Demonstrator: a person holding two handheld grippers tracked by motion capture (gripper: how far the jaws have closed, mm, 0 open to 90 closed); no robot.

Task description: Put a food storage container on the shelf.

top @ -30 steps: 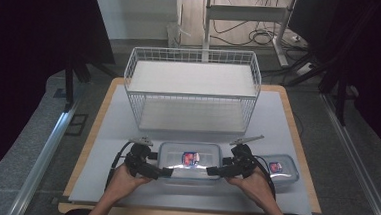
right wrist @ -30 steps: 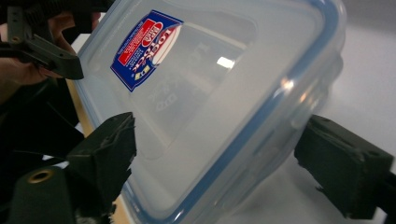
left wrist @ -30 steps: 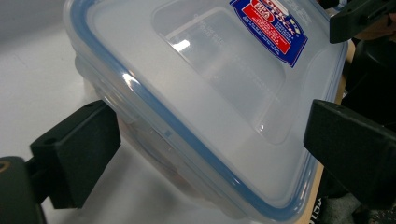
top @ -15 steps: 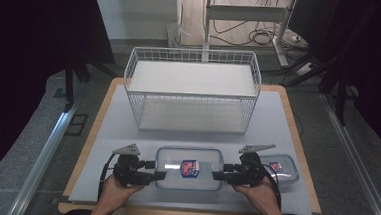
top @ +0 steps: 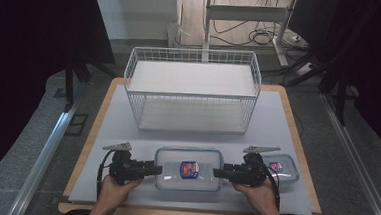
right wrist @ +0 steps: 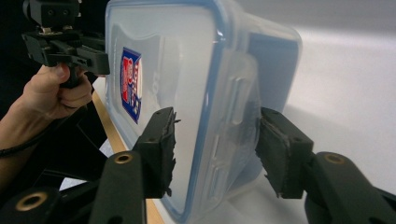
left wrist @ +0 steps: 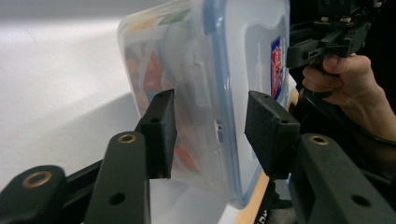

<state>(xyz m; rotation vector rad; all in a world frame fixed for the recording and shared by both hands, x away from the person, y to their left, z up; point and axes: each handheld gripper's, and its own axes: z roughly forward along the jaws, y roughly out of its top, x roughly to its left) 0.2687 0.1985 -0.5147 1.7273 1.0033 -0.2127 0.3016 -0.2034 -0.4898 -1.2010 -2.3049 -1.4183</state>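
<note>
Now, with the lidded box [top: 188,169] lying near the table's [top: 282,123] front edge, the left gripper [top: 155,169] and right gripper [top: 219,172] each straddle one end latch with jaws apart, so both should close squarely together before lifting level.

The smaller container [top: 281,169] is partly hidden behind the right tool [top: 218,173], and its label print seems too small to read.

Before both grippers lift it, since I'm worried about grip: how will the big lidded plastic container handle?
The container looks rigid, so probably won't flex. Its smooth clear walls may slip between the pads. Contents inside suggest some weight; lifting both ends evenly seems wise.
</note>
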